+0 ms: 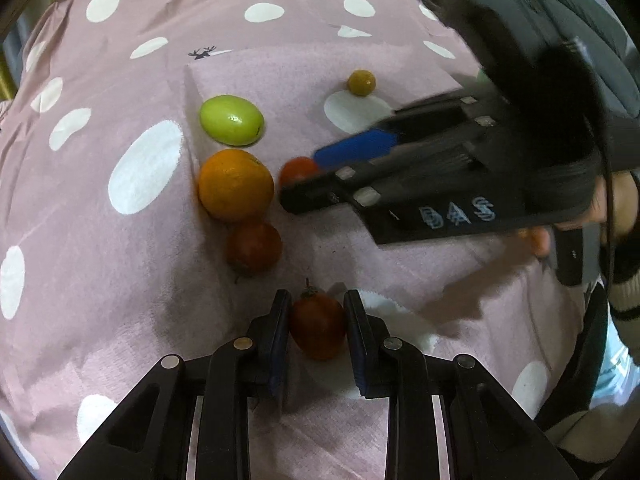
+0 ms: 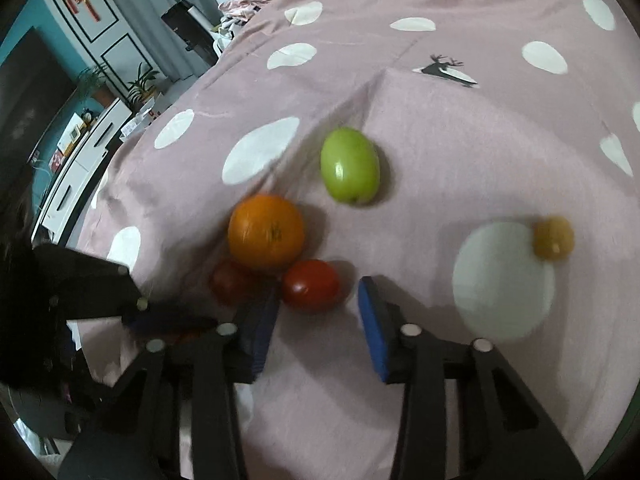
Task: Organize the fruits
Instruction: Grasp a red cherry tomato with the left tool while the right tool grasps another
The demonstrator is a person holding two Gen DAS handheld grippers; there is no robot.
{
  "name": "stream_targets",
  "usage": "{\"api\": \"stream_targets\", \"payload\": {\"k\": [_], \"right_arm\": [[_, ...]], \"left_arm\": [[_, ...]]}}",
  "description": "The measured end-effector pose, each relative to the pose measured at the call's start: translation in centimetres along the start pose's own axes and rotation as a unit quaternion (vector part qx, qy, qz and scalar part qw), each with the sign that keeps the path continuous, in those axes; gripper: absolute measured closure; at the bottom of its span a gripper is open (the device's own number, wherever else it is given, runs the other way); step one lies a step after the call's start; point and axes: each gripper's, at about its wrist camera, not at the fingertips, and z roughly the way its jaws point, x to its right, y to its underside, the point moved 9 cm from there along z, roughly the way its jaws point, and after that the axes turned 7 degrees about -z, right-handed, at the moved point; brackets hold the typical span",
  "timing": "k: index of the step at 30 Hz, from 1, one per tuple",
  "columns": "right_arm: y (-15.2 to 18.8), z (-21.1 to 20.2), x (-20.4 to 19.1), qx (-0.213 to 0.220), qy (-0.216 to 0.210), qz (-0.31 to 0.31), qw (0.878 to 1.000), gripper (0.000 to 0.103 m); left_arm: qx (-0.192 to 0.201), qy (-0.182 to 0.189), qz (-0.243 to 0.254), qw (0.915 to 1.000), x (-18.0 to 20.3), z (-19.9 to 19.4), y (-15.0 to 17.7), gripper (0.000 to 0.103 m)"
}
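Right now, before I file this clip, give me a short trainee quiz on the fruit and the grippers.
1. True or false: the left gripper is shut on a red tomato.
2. Which fruit lies right at the edge of a white dot? A orange, B green fruit, C small yellow fruit.
3. How many red tomatoes show in the left wrist view?
Key: 1 true; 2 C; 3 three.

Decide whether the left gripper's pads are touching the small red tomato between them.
Touching. In the left wrist view, both pads of the left gripper press against the sides of the small red tomato, with no gap visible.
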Motion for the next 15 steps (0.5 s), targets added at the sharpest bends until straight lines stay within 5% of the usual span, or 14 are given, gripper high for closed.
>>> {"api": "stream_targets", "payload": {"k": [6,15], "right_arm": [[-0.2,0.2,0.2,-0.01,0.015,-0.017,1.0,0.072],[1.8,-4.5,0.0,0.045,0.008,0.019,0.999,0.072]], "left_arm": [[0.006,0.008,-0.003,0.9999,0.1,0.0,0.0,0.075],[0.02,0.012,-0.024,0.9994,0.2,-0.2,-0.4,0.075]]}}
